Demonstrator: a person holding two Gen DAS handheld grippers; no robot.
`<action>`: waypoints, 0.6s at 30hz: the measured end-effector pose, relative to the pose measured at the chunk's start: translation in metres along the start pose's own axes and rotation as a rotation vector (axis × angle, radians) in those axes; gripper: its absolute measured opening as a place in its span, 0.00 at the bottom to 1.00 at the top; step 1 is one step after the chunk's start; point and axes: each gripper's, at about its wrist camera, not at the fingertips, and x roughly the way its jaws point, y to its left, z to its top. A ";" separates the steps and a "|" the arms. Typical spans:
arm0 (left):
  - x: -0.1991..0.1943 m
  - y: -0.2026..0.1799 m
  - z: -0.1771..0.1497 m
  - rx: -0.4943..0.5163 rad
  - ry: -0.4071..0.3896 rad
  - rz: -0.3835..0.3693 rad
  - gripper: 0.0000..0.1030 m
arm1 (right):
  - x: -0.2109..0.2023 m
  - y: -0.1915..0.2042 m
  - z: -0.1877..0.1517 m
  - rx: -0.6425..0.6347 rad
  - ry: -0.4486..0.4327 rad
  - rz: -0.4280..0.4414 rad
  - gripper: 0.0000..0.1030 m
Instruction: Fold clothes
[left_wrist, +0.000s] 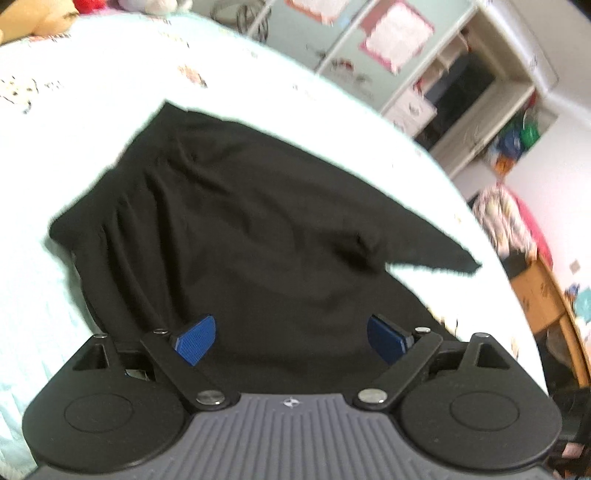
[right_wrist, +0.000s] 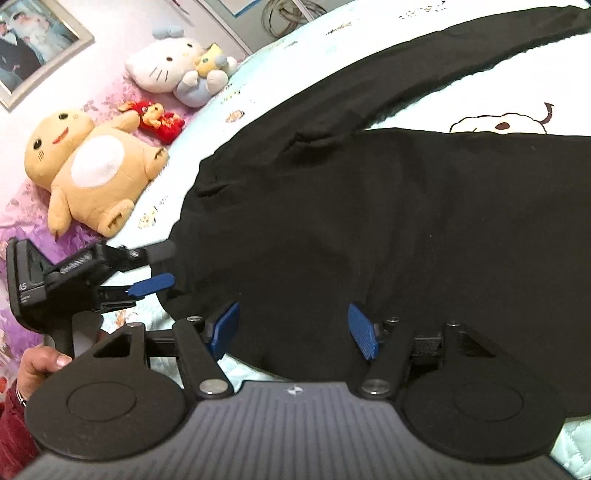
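Observation:
A black long-sleeved garment (left_wrist: 240, 221) lies spread on a pale blue quilted bed (left_wrist: 110, 92), one sleeve (left_wrist: 424, 251) pointing right. My left gripper (left_wrist: 291, 338) hovers over its near part, blue pads wide apart and pressing on nothing. In the right wrist view the same garment (right_wrist: 369, 221) fills the middle, and a long sleeve (right_wrist: 406, 85) stretches to the upper right. My right gripper (right_wrist: 293, 330) is open above the garment's near edge. The left gripper (right_wrist: 162, 267) shows at the garment's left edge, held by a hand (right_wrist: 40, 363).
Along the bed's far side lie a tan plush toy (right_wrist: 88, 162), a white cat plush (right_wrist: 166, 66) and a small red toy (right_wrist: 159, 118). A framed photo (right_wrist: 29, 37) hangs behind. Past the bed are white shelves (left_wrist: 461, 96) and wooden furniture (left_wrist: 543, 295).

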 end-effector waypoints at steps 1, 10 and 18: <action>0.000 0.004 0.003 -0.008 -0.018 0.012 0.90 | -0.001 -0.002 0.000 0.011 -0.003 0.003 0.63; 0.009 0.047 0.002 -0.140 -0.023 0.115 0.83 | -0.003 -0.030 -0.009 0.089 0.010 0.029 0.63; -0.014 0.052 0.026 -0.264 -0.202 -0.043 0.84 | -0.001 -0.021 0.000 0.032 0.044 0.013 0.63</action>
